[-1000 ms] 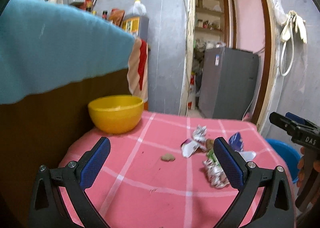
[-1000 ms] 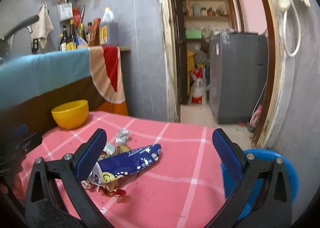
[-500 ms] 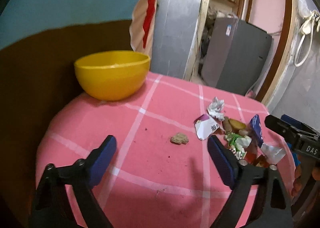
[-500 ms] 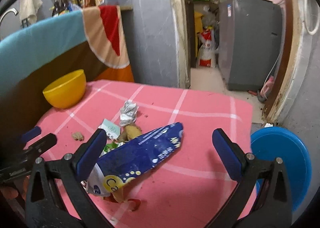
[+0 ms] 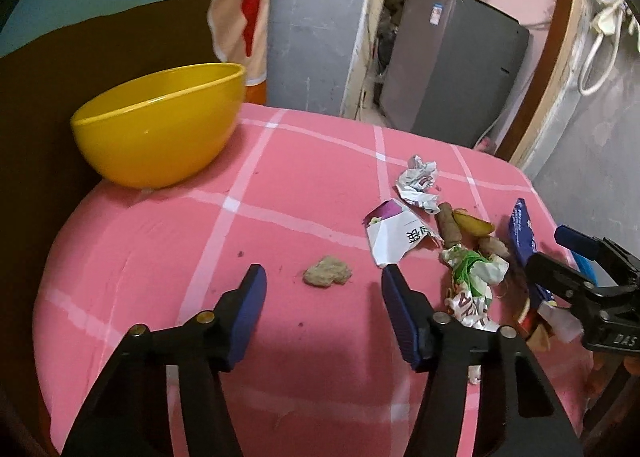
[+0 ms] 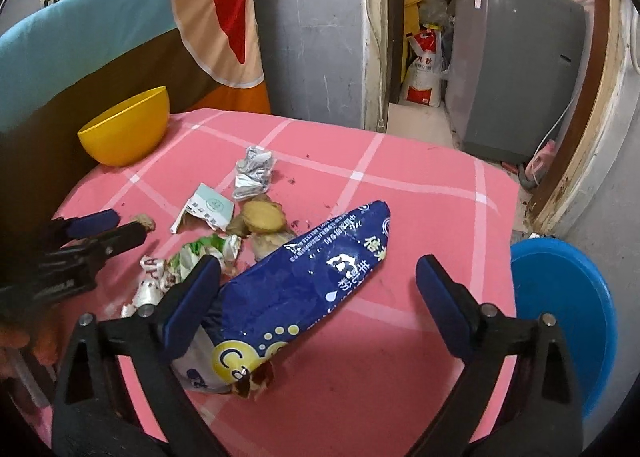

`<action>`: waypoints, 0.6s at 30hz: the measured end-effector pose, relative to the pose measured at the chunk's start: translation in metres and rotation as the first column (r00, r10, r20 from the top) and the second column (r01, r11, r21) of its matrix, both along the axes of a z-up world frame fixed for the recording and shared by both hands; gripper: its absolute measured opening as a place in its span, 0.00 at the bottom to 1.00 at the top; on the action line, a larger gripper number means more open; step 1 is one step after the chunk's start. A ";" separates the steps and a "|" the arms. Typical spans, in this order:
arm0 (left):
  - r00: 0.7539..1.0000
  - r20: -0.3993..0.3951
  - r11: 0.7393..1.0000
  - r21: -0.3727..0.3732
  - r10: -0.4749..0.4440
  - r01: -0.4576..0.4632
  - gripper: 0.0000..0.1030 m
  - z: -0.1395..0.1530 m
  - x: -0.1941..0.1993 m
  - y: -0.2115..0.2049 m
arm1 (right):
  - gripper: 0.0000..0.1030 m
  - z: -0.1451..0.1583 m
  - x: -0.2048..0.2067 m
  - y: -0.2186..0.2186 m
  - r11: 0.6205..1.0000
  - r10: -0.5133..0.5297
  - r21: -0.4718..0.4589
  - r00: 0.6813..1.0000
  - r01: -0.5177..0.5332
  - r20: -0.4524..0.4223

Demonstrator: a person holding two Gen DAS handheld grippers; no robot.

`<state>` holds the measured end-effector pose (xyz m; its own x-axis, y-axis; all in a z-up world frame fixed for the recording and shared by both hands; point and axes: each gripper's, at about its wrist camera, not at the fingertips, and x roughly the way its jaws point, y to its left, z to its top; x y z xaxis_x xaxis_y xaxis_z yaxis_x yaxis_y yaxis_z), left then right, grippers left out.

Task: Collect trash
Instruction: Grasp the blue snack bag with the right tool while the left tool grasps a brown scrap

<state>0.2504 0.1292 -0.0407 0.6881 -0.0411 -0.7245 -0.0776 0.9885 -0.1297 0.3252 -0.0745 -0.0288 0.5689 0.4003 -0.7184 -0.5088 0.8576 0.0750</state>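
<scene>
Trash lies on a pink checked tablecloth. A small brown lump sits between the fingertips of my left gripper, whose jaws are closing; the pads stand clear of it. Right of it lie a white carton scrap, a crumpled wrapper, brown peels and a green-and-white wrapper. My right gripper hovers over a long blue packet, jaws wide and just starting to close; the left pad is near the packet's edge, the right one far off.
A yellow bowl stands at the table's far left corner against a brown and teal cloth. A blue basin sits low beyond the table's right edge. A grey fridge and a doorway lie behind.
Both grippers have tipped downward and come closer to the table. The left jaws have narrowed around the brown lump. The right gripper now hangs over the blue packet, jaws slightly narrower.
</scene>
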 end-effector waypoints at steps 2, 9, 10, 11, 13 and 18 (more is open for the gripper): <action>1.000 -0.012 1.000 0.008 -0.012 0.013 0.45 -0.001 0.005 -0.002 | 0.89 -0.001 0.001 -0.006 1.000 -0.003 0.024 1.000 0.003 -0.023; 0.999 -0.028 0.999 0.028 -0.030 0.030 0.32 -0.008 0.014 -0.007 | 0.83 -0.010 0.002 -0.015 1.000 0.009 0.031 0.998 -0.007 -0.063; 0.999 -0.029 0.999 0.030 -0.031 0.032 0.28 -0.008 0.013 -0.007 | 0.82 -0.011 0.002 -0.015 0.999 0.017 0.037 0.998 -0.015 -0.068; 0.999 -0.030 0.999 0.033 -0.033 0.034 0.25 -0.008 0.013 -0.008 | 0.80 -0.011 0.002 -0.015 0.999 0.025 0.045 0.997 -0.022 -0.071; 0.999 -0.031 0.999 0.038 -0.037 0.038 0.23 -0.008 0.011 -0.009 | 0.78 -0.011 0.002 -0.012 0.998 0.040 0.053 0.997 -0.037 -0.072; 0.998 -0.032 0.997 0.052 -0.059 0.061 0.21 -0.008 0.006 -0.015 | 0.70 -0.008 -0.001 0.003 0.994 0.096 0.067 0.994 -0.092 -0.061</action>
<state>0.2560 0.1146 -0.0486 0.6632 -0.0423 -0.7472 -0.0212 0.9969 -0.0752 0.3242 -0.0717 -0.0371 0.4807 0.4958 -0.7232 -0.5791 0.7988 0.1627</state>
